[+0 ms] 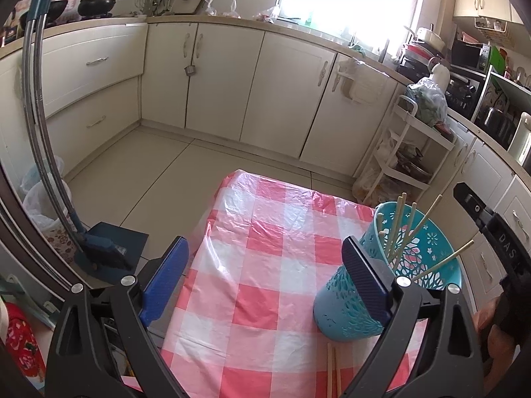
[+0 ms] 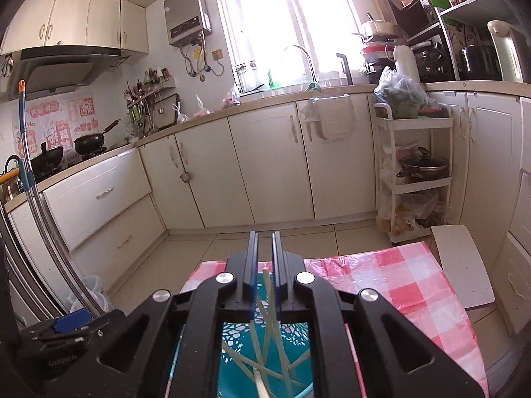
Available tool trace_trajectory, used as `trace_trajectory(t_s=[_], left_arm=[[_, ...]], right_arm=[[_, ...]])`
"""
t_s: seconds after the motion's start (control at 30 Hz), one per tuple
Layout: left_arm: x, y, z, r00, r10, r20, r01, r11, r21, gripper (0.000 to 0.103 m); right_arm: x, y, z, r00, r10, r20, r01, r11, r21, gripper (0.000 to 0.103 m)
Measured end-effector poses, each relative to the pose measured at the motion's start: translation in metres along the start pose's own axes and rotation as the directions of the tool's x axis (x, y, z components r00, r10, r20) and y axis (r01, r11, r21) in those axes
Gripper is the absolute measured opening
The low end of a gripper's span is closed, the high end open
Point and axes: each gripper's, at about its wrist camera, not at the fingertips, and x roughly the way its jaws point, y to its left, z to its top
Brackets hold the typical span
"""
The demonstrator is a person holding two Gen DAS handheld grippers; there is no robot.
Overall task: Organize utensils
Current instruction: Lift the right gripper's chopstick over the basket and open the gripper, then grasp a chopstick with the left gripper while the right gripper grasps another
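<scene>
A teal perforated utensil holder point(image 1: 391, 275) stands on the pink checked tablecloth point(image 1: 259, 265), with several wooden chopsticks point(image 1: 400, 225) leaning in it. My left gripper point(image 1: 265, 282) is open and empty, its right finger point(image 1: 365, 278) against the holder's near side. Two loose chopsticks point(image 1: 333, 371) lie on the cloth in front of the holder. My right gripper point(image 2: 265, 265) hangs directly over the holder point(image 2: 239, 374) and is shut on a chopstick point(image 2: 268, 285) that points down into it.
Cream kitchen cabinets point(image 1: 232, 83) run round the room. A white trolley point(image 2: 415, 172) with pots and bags stands right of the table. A mop and dustpan point(image 1: 99, 248) lean at the left. The table's far edge point(image 1: 282, 182) drops to tiled floor.
</scene>
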Motion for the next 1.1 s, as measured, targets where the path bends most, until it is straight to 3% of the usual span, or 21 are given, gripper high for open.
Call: trace_trajectory(t_s=[0.33, 0.57, 0.63, 0.73, 0.77, 0.87, 0.93, 1.1], left_arm=[[0.002, 0.001, 0.000, 1.000, 0.005, -0.003, -0.005, 1.000, 0.005, 0.091], [0.002, 0.001, 0.000, 1.000, 0.008, -0.001, -0.008, 1.000, 0.003, 0.091], [0.002, 0.004, -0.001, 1.000, 0.014, -0.002, -0.014, 1.000, -0.002, 0.091], [0.001, 0.008, -0.001, 1.000, 0.019, -0.002, -0.019, 1.000, -0.013, 0.092], [0.000, 0.008, -0.002, 1.000, 0.020, -0.002, -0.020, 1.000, -0.014, 0.092], [0.001, 0.008, -0.002, 1.000, 0.022, -0.003, -0.022, 1.000, -0.008, 0.092], [0.001, 0.009, -0.003, 1.000, 0.026, -0.008, -0.026, 1.000, -0.001, 0.092], [0.002, 0.010, -0.002, 1.000, 0.029, -0.013, -0.029, 1.000, -0.013, 0.092]], right_arm=[[-0.036, 0.000, 0.003, 0.999, 0.031, 0.043, -0.030, 0.999, -0.016, 0.018], [-0.090, 0.008, -0.009, 0.994, 0.071, 0.087, -0.066, 0.996, -0.058, 0.024], [-0.100, 0.011, -0.028, 0.996, 0.079, 0.040, -0.076, 0.994, -0.078, 0.026], [-0.095, 0.014, -0.075, 0.987, 0.084, -0.133, -0.100, 0.988, -0.118, 0.027], [-0.089, 0.014, -0.092, 0.978, 0.074, -0.193, -0.100, 0.987, -0.127, 0.027], [-0.058, 0.007, -0.135, 0.919, 0.063, -0.389, -0.102, 0.992, -0.080, 0.026], [-0.040, 0.004, -0.150, 0.891, 0.056, -0.450, -0.090, 0.994, -0.055, 0.024], [-0.013, 0.007, -0.161, 0.870, 0.038, -0.492, -0.074, 0.996, -0.053, 0.023]])
